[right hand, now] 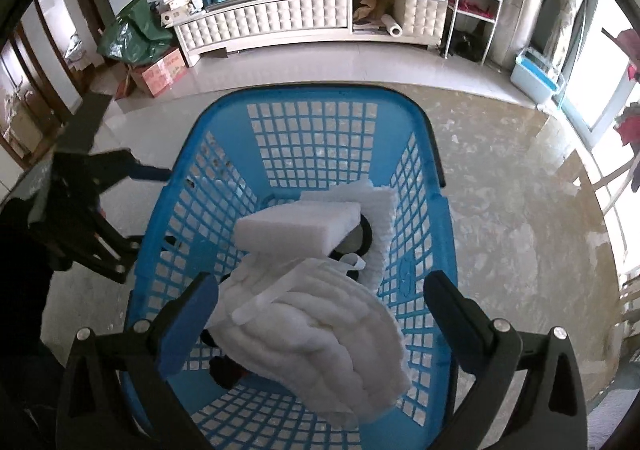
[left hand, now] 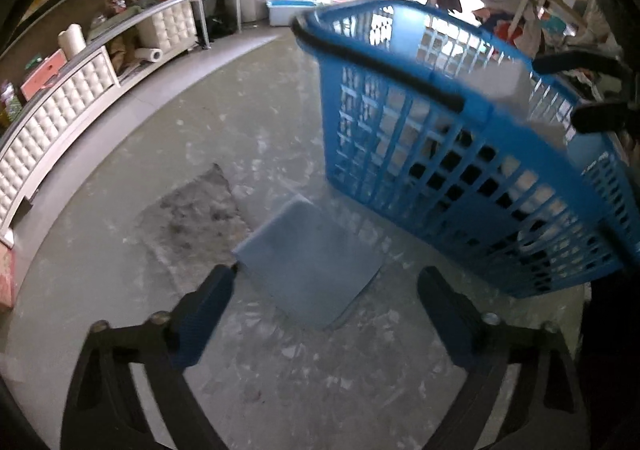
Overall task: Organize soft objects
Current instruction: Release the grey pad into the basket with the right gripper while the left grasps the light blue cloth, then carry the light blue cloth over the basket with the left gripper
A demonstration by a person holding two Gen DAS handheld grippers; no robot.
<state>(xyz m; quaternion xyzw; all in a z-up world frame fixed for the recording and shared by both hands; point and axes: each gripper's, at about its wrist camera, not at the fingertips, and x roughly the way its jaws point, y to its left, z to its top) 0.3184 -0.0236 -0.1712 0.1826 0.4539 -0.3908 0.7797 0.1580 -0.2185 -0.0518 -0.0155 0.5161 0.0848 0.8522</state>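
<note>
Soft white items were seen piled in the blue basket (right hand: 416, 209).
The left gripper (left hand: 326, 282) was spread over a blue-grey pad (left hand: 308, 262) on the floor; the right gripper (right hand: 320, 290) was spread above a white ribbed cloth (right hand: 320, 314).

Left gripper (left hand: 326, 286) is hanging over the mottled grey floor (left hand: 192, 137), jaws standing wide apart, nothing between them. A pale blue flat sheet (left hand: 308, 262) is lying on the floor just ahead of the fingertips, at 12 o'clock from them. A blue lattice laundry basket (left hand: 460, 137) is sitting at 2 o'clock, image blurred; its black handle (left hand: 372, 61) is lying along the near rim. Right gripper (left hand: 588, 89) is showing at 3 o'clock over the basket's far rim; its state is unclear. A white tufted cabinet (left hand: 60, 109) is running along 9 to 11 o'clock. A rough grey patch (left hand: 196, 209) is marking the floor left of the sheet.
</note>
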